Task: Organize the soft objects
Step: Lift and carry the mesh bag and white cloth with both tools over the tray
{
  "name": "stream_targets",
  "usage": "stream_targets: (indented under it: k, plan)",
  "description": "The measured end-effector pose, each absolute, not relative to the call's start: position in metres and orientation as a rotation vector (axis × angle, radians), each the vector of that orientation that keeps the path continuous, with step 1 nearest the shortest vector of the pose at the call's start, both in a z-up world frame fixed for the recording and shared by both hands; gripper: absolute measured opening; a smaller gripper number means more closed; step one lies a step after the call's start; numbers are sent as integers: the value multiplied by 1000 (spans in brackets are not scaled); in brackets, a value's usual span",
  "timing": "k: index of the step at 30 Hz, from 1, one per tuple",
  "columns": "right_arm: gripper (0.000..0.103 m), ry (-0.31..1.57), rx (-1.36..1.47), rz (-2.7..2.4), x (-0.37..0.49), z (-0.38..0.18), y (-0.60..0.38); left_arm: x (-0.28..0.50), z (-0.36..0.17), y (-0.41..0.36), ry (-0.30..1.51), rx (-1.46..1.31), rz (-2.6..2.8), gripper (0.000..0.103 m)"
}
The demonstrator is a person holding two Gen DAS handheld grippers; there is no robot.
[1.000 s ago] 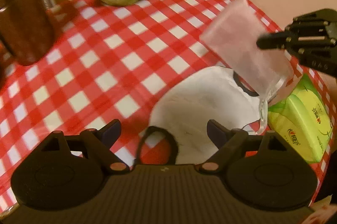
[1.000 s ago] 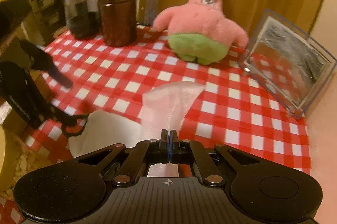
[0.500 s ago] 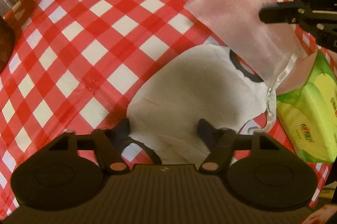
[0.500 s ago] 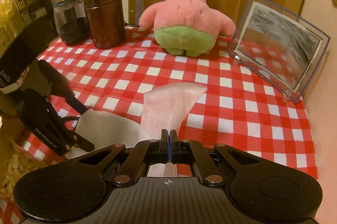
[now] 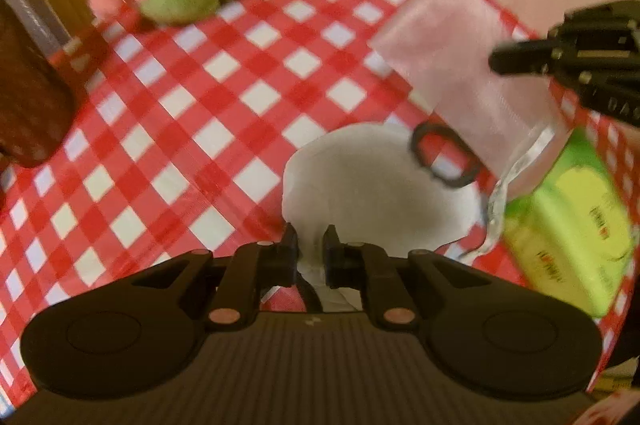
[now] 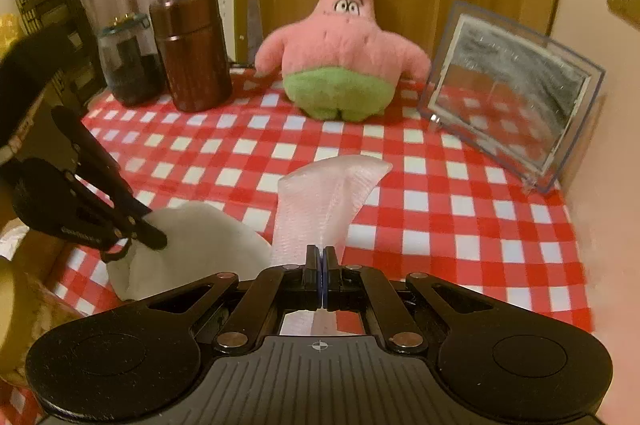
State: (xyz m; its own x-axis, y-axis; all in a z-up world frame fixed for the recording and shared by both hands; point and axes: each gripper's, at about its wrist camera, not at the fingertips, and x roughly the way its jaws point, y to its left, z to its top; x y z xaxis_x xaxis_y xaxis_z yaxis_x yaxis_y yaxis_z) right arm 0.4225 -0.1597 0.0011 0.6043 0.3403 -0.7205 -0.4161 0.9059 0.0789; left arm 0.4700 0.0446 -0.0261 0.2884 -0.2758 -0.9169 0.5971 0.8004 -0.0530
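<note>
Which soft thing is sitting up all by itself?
The pink star plush toy at the back. The white cloth and the sheer pouch are each pinched by a hand-held gripper.

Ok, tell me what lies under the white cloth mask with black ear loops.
The red-and-white checked tablecloth shows all round the white cloth mask; the part beneath is covered. The left gripper is closing on the mask's near edge.

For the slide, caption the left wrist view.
Left gripper closing on a white mask while the right gripper holds a sheer mesh pouch above it.
</note>
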Motion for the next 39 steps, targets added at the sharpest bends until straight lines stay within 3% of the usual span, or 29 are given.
stream_targets:
  k: [20, 39]
  plan:
    - [0, 686, -64, 416, 371, 98, -172, 429, 117, 71, 940, 123, -522, 10]
    - [0, 662, 13, 417, 309, 141, -189, 340, 164, 90, 819, -20, -479, 10]
